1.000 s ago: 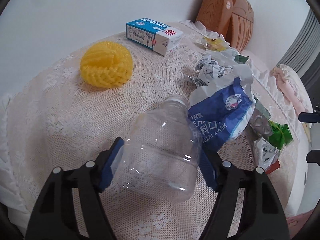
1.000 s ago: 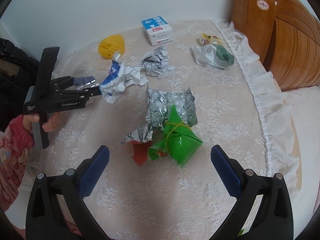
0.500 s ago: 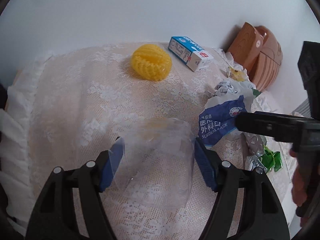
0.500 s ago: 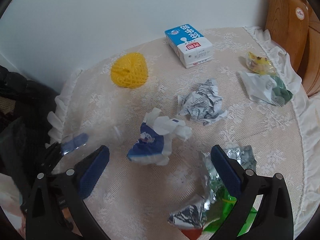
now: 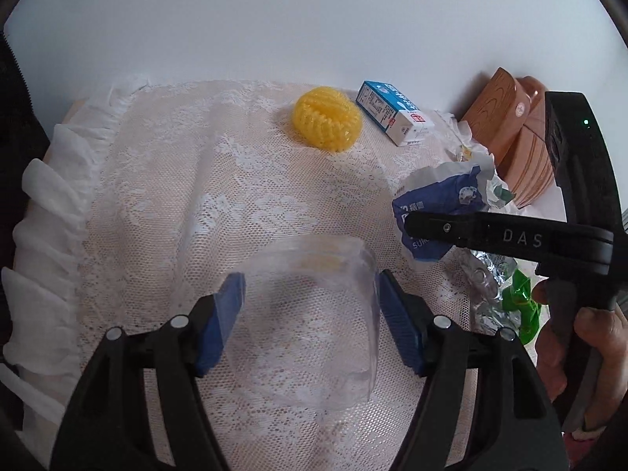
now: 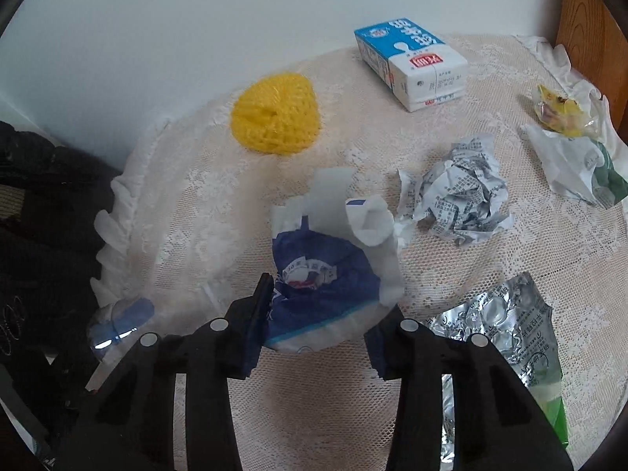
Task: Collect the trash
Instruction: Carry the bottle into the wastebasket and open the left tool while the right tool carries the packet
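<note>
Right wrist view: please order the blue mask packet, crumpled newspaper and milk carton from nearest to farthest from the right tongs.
1. Blue mask packet, between the right tongs.
2. Crumpled newspaper, further ahead, right.
3. Milk carton, farthest, by the wall.

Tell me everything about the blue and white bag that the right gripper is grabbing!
The bag is crumpled thin packaging, dark blue with white printing and a round logo, its torn white top sticking upward. It sits on the lace tablecloth, between the jaws of the right gripper, which press its sides. In the left camera the word "MASK" is partly hidden, so it looks like a face mask packet. Crumpled printed paper lies just beside it.
</note>
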